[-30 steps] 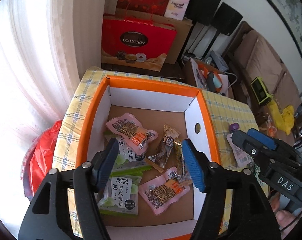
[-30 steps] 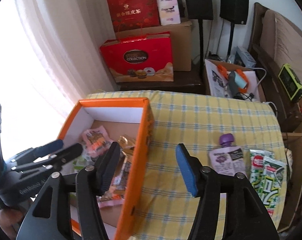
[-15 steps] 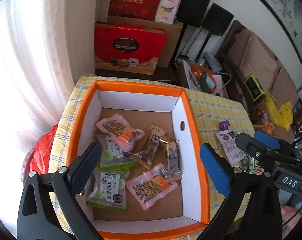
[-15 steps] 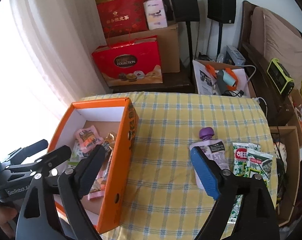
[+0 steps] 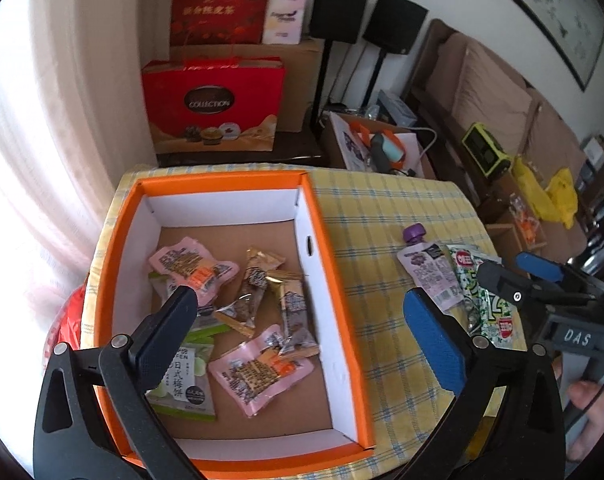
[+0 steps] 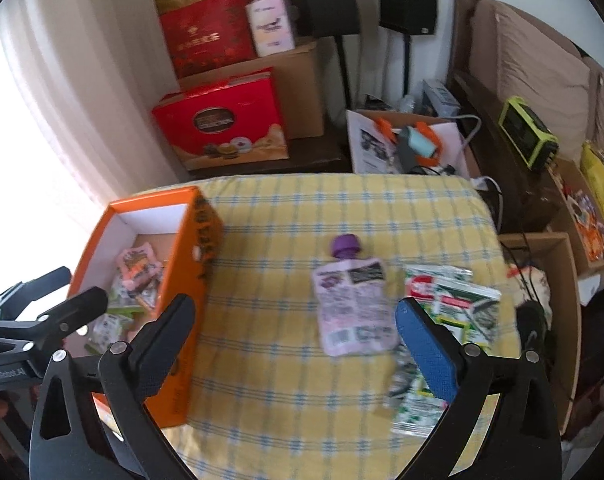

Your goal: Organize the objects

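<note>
Your left gripper [image 5: 302, 320] hangs over the near end of the orange box [image 5: 325, 248], pointing forward and down, its fingers spread wide with nothing between them. One finger [image 5: 170, 328] sits at the lower left of the frame above the green packets [image 5: 182, 376]; the blue-padded one falls lower right, over the yellow checked cloth [image 5: 381, 216] outside the box wall. In the box lie two pink packets [image 5: 190, 268], the green ones and a few small gold-and-brown wrapped sweets [image 5: 254, 284], all loose on the cardboard floor.

Your right gripper [image 6: 294, 332] is held above the cloth, also released and gaping wide, gripping nothing. The purple-capped pouch [image 6: 353, 304] lies flat at frame centre, between the two fingers in the view but clear of both. The blue pad [image 6: 425, 348] overlaps the green seaweed packs [image 6: 453, 300] at the right of the frame; this view is smeared, so you cannot tell whether it touches them or only hovers above. The orange box stands at the left, well apart from the pouch.
</note>
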A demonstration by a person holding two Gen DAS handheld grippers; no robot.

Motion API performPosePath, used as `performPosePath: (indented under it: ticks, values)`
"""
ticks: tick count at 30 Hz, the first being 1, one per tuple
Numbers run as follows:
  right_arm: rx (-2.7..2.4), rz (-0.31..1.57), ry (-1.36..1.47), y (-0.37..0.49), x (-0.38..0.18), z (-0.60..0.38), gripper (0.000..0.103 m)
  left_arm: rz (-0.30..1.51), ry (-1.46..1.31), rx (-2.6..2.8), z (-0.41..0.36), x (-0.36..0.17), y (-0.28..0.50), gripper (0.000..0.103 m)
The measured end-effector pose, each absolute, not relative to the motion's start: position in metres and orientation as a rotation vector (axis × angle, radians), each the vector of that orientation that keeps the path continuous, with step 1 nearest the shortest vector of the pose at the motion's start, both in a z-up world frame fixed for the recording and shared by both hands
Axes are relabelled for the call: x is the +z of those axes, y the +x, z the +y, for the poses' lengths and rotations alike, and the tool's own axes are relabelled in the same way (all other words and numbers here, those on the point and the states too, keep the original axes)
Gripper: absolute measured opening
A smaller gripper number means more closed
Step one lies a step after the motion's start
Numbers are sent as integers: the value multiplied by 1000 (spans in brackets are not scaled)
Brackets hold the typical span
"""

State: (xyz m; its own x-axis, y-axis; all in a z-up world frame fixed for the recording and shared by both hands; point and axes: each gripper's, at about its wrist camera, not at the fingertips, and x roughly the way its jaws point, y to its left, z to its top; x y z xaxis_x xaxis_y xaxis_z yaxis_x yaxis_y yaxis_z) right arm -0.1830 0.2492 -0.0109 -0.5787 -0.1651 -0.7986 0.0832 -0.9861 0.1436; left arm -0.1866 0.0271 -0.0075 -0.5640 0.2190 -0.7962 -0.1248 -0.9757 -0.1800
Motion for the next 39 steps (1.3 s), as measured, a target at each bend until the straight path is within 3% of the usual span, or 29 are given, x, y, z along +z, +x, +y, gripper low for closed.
performPosePath:
  ticks: [20,39]
  values:
    - [-2811,-271,1517,-170,-46,361,101,-131,-1349,2521,98,-12,-183,103]
    - [-2744,-318,1648,-193,-94,368,101,-45,-1379,2464,149,-29,-190,103]
